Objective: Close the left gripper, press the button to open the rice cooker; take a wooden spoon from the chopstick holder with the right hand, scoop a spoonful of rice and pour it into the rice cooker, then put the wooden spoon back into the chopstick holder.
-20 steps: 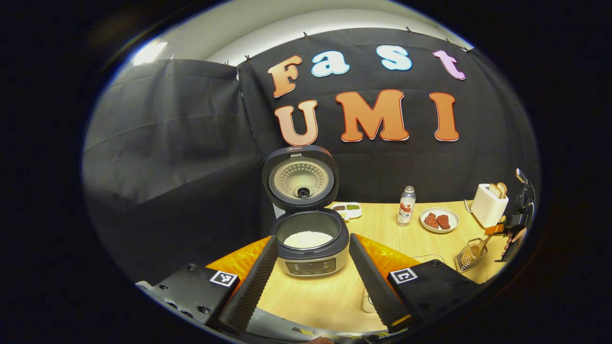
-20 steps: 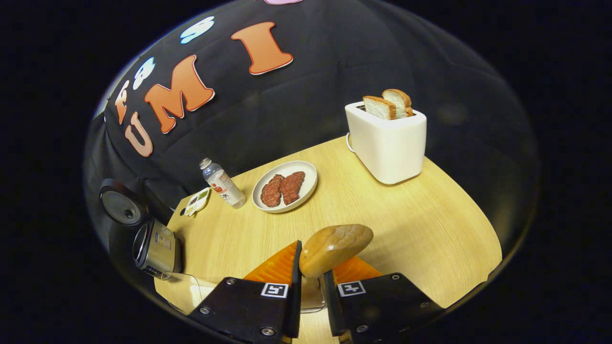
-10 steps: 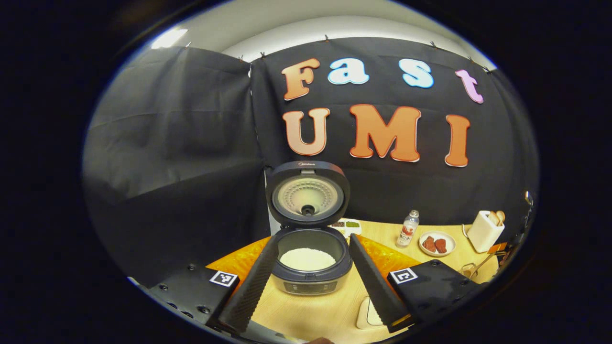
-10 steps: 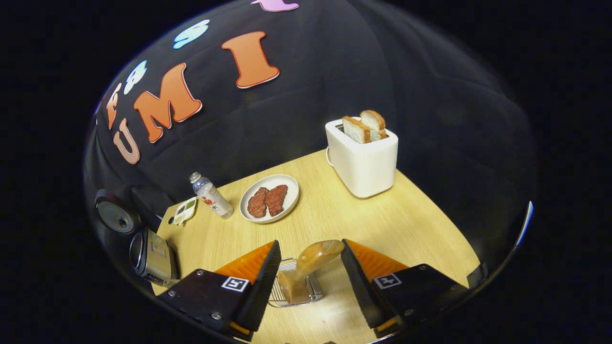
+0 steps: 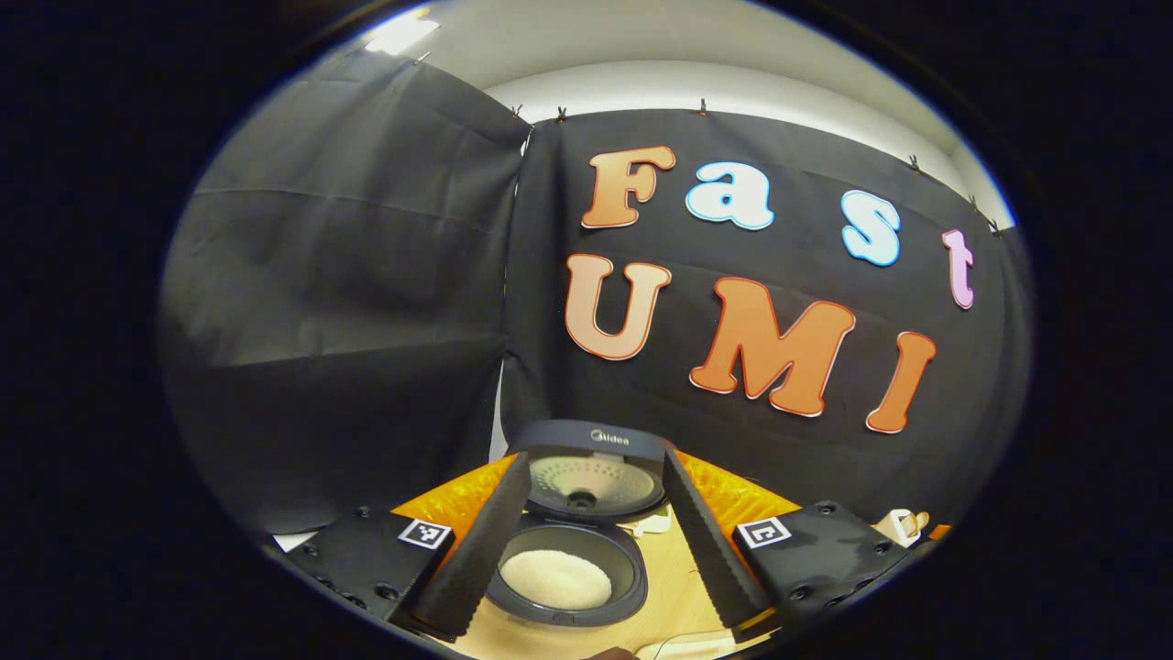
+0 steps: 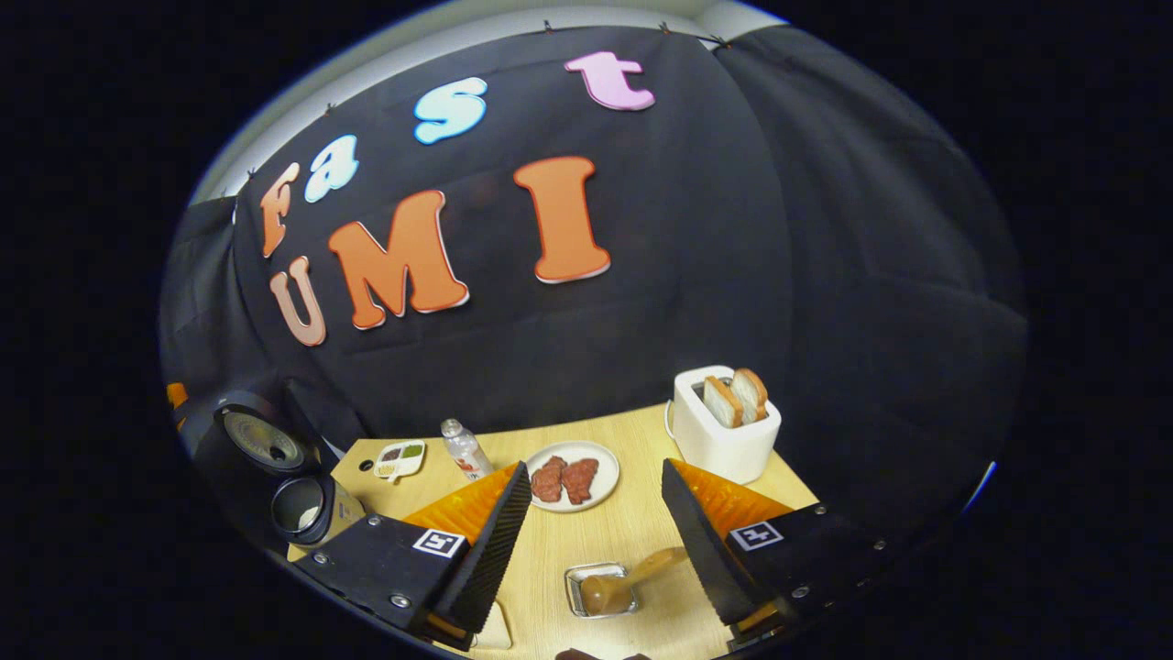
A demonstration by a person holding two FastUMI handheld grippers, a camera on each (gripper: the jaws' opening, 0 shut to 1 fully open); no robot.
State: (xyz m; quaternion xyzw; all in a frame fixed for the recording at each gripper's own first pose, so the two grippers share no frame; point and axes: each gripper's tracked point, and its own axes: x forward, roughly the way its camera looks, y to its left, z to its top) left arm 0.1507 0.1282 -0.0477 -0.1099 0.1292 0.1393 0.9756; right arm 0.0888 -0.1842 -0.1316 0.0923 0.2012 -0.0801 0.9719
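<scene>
Wooden table (image 6: 632,536) lies under both tools. Right gripper (image 6: 594,541) is wide open and holds nothing; the wooden spoon (image 6: 628,579) stands in the chopstick holder (image 6: 579,587) between its fingers. Left gripper (image 5: 591,541), also wide open and empty, frames the open rice cooker (image 5: 566,576).

Black cloth (image 5: 330,302) hangs in panels as the booth's wall on every visible side, clipped along its top edge (the folds and seams show plainly in the left gripper view). Above it runs a pale wall or ceiling (image 5: 678,55) with a bright light (image 5: 399,32) at the upper left. Below stands a light wooden table (image 6: 632,532), its grain visible.
</scene>
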